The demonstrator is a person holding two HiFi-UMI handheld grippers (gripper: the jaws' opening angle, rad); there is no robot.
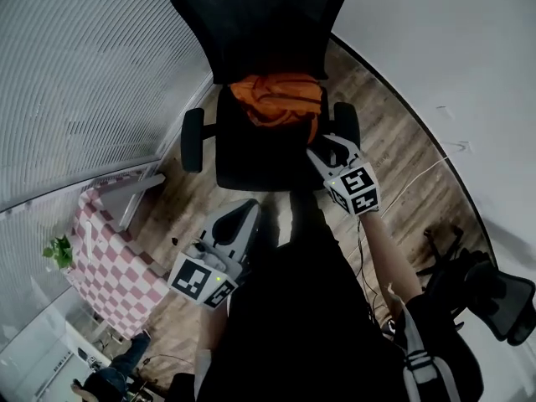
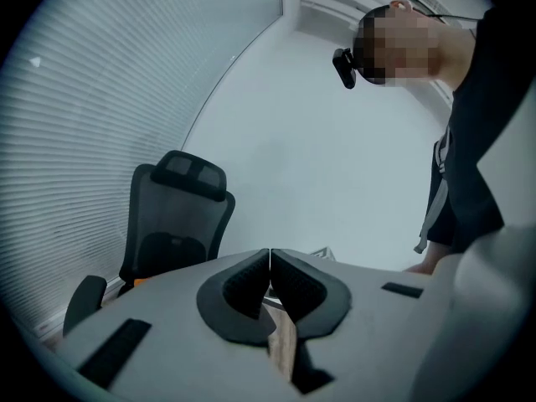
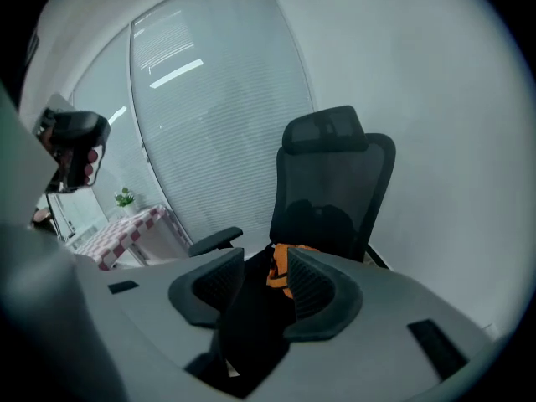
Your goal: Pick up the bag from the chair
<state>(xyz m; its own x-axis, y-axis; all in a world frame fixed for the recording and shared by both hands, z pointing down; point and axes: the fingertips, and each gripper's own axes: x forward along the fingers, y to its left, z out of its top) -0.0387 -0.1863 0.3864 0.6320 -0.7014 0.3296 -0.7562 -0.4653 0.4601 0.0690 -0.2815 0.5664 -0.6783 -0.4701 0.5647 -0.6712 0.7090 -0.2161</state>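
Right gripper (image 1: 325,151) is held jaws apart and empty at the office chair's (image 1: 260,23) front edge, aimed at the orange bag (image 1: 278,100) on its seat. Left gripper (image 1: 244,216) is held closed, short of the chair.

Two chairs: main chair (image 1: 260,15) at 12 o'clock, spare chair (image 1: 502,296) at 4. One bag (image 1: 276,99), one table (image 1: 117,262), one plant (image 1: 57,252).

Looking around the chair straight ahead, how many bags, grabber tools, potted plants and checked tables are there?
Bags: 1 (orange bag)
Grabber tools: 2 (left gripper, right gripper)
Plants: 1 (potted plant)
Tables: 1 (checked table)
Total: 5
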